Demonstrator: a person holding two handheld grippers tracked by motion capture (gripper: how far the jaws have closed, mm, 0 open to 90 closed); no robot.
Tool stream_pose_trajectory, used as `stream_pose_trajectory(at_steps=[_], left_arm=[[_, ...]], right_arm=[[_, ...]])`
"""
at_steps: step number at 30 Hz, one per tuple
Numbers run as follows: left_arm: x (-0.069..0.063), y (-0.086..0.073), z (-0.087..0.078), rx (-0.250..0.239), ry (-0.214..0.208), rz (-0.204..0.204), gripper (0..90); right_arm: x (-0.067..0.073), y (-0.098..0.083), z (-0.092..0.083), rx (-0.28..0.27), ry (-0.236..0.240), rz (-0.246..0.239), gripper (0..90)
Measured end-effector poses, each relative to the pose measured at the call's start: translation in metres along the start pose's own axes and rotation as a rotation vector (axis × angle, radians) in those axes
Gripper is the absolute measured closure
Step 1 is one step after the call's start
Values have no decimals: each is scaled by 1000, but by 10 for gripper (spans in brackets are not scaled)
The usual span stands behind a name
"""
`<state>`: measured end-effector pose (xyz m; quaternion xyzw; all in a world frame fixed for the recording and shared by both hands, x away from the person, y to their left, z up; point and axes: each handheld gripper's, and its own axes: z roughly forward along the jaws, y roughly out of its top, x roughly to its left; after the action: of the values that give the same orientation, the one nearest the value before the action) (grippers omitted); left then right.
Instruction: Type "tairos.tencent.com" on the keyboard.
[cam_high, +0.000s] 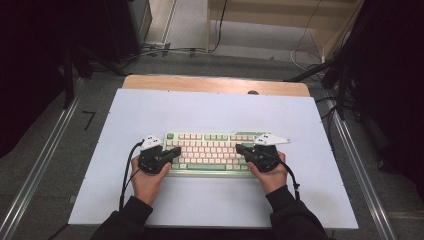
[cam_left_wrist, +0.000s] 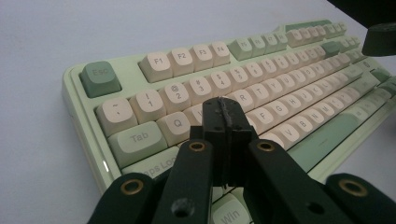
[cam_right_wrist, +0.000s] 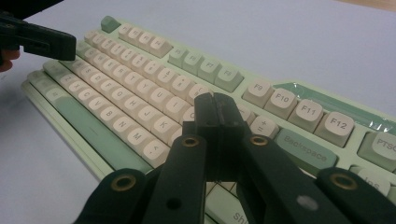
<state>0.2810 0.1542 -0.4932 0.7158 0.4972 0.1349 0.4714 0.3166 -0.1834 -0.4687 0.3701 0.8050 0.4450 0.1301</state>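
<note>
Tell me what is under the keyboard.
The keyboard lies flat on a white mat that covers most of the wooden table. The mat shows all around it; the patch beneath the keyboard is hidden by it.
</note>
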Motion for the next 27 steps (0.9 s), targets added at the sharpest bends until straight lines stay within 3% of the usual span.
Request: stream_pose_trajectory(at_steps=[6, 12, 27], left_arm=[[-1, 0, -1, -8, 1, -4, 900], [-2, 0, -1, -14, 3, 4, 900], [-2, 0, -2, -26, 1, 1, 900]], right_arm=[[1, 2, -1, -5, 6, 12, 881], [5, 10, -1, 7, 7, -9, 882], [15, 12, 20, 11, 37, -8, 882]])
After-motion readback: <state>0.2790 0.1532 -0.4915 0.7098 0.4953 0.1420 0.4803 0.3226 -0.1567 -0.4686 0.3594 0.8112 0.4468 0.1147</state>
